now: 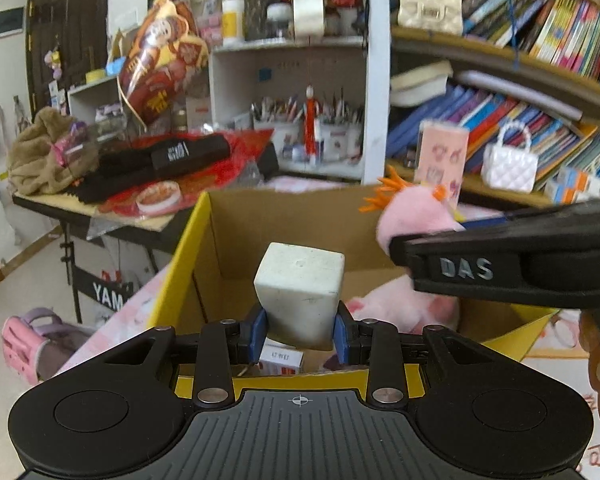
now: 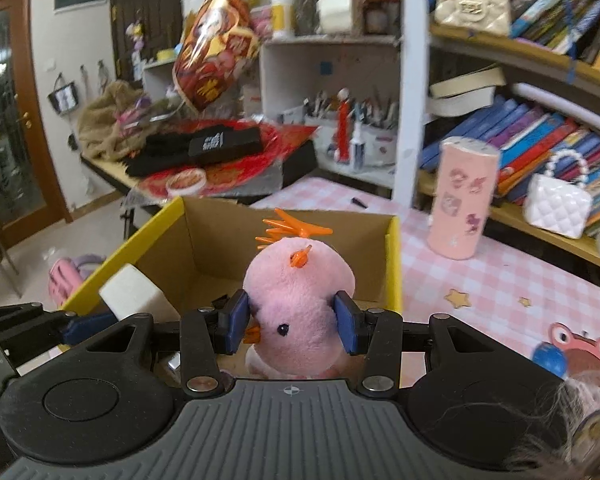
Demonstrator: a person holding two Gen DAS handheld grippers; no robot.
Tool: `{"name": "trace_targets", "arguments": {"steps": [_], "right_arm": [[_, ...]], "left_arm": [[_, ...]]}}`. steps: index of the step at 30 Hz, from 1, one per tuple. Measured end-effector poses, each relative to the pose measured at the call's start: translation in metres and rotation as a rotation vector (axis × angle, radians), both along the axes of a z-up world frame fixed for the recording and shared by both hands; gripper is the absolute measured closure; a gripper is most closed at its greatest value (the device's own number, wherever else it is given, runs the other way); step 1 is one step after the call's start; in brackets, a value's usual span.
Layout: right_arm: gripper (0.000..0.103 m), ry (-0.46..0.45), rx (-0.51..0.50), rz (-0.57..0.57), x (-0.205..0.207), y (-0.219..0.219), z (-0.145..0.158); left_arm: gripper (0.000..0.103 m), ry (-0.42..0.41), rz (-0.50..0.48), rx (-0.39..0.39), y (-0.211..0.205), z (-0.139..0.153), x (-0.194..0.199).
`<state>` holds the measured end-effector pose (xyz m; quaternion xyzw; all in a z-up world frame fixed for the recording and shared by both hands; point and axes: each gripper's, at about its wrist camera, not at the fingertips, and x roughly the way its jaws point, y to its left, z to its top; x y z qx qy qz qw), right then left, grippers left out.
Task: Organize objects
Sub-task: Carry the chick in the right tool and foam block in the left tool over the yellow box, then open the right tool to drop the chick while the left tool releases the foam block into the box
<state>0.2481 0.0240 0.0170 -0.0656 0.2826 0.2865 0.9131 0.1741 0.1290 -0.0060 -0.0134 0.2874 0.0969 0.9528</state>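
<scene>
My left gripper [image 1: 299, 336] is shut on a white block [image 1: 300, 294], held over the open cardboard box [image 1: 236, 232] with yellow outer sides. The right gripper [image 2: 296, 322] is shut on a pink plush bird [image 2: 298, 300] with an orange crest, above the same box [image 2: 212, 236]. In the left wrist view the right gripper's black body crosses from the right with the pink plush bird [image 1: 408, 216] at its tip. In the right wrist view the white block [image 2: 130, 292] shows at lower left. Inside the box lie a pink plush [image 1: 400, 308] and a small white carton [image 1: 280, 358].
The box sits on a pink checked tablecloth [image 2: 492, 280]. A pink cylinder [image 2: 462, 196] stands to the right, with a white quilted handbag [image 2: 558, 204] and bookshelves [image 2: 540, 128] behind. A cluttered desk [image 2: 204, 160] is at back left, and a frog-shaped toy [image 2: 580, 352] lies near right.
</scene>
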Motion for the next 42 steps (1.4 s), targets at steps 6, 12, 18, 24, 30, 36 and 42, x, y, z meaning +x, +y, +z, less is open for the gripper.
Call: {"name": "trace_targets", "arguments": {"steps": [6, 12, 18, 24, 30, 36, 42], "right_arm": [[0.06, 0.052, -0.059, 0.07, 0.028, 0.024, -0.014], [0.06, 0.115, -0.094, 0.083, 0.044, 0.036, -0.024], [0.053, 0.086, -0.066, 0.072, 0.037, 0.033, -0.016], [0.053, 0.023, 0.003, 0.024, 0.021, 0.016, 0.009], [0.053, -0.029, 0.058, -0.055, -0.007, -0.007, 0.027], [0.053, -0.062, 0.064, -0.132, -0.044, -0.021, 0.03], [0.051, -0.066, 0.034, -0.169, -0.085, -0.028, 0.022]], "left_arm": [[0.07, 0.016, -0.011, -0.023, 0.004, -0.004, 0.011], [0.064, 0.028, -0.003, -0.077, 0.013, -0.006, 0.013], [0.045, 0.01, 0.001, -0.018, 0.01, 0.0, 0.008], [0.038, -0.071, -0.003, 0.002, 0.008, 0.019, -0.006], [0.035, -0.155, 0.01, 0.001, 0.013, 0.04, -0.03], [0.032, -0.177, 0.024, -0.024, 0.018, 0.044, -0.062], [0.031, -0.146, 0.032, -0.038, 0.019, 0.036, -0.095]]}}
